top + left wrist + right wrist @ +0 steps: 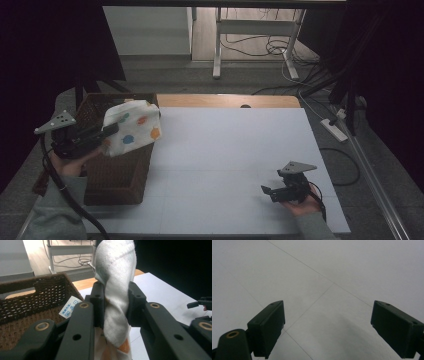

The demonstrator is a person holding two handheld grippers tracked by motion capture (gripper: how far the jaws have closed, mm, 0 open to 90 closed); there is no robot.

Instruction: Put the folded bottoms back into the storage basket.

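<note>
From above, at the table's left edge, my left gripper [107,131] pinches a white cloth with coloured dots [132,127] over a dark brown woven basket [117,172]; my right gripper [272,191] hovers with jaws apart above the white tabletop [225,150]

Along my left gripper's jaws, both pads clamp the cloth [115,290], basket [32,300] beside it

Along my right gripper's jaws, they stand wide apart over the bare tabletop [332,277]

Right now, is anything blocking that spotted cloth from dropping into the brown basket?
Nothing visible does. The left gripper is shut on the spotted cloth and holds it above the open top of the wicker basket. What shows of the basket's inside looks empty. The right gripper sits open, far across the table.
</note>
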